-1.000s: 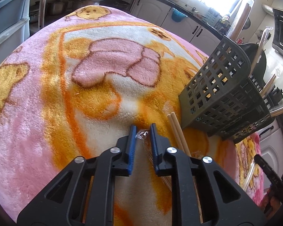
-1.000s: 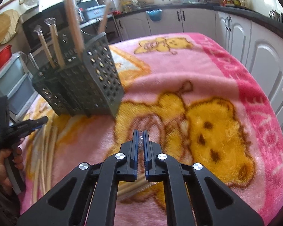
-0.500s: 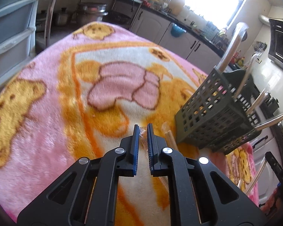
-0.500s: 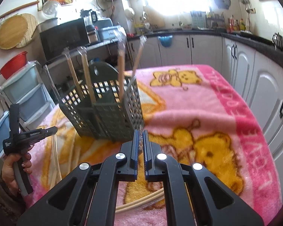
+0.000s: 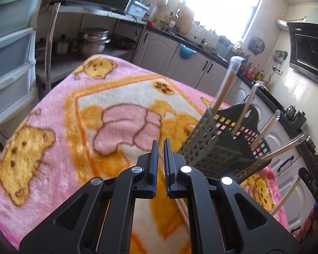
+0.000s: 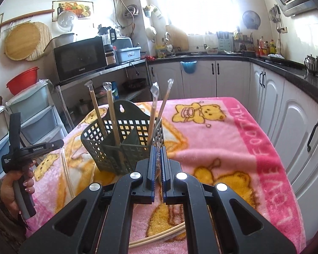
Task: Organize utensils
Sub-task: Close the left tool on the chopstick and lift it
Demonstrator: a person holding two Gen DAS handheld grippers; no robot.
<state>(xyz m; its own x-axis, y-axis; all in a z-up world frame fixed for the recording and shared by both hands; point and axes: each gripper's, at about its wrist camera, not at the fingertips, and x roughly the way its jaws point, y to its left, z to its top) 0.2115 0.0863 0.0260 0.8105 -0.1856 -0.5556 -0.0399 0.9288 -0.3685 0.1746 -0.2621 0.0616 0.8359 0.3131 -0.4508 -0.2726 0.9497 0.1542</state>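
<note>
Both tongs, left [image 5: 161, 148] and right [image 6: 157, 152], pinch clear-wrapped pale wooden chopstick pairs [image 6: 159, 240]: light, stiff, slippery in film, best gripped mid-length

A: Where does the utensil basket [image 6: 125, 146] stand?
B: On the blanket [image 6: 218, 139] that covers the table; from the right wrist view it sits at eleven o'clock of the right gripper [image 6: 157, 165], just beyond its tips.
A: And what is in it?
B: Wrapped chopsticks [image 6: 153, 110] stand tilted in its compartments; more chopsticks [image 6: 159, 236] lie on the blanket at six o'clock, under the gripper.
A: Behind?
B: The microwave [image 6: 80, 58] at ten o'clock; cabinets [image 6: 222, 78] at one.
</note>
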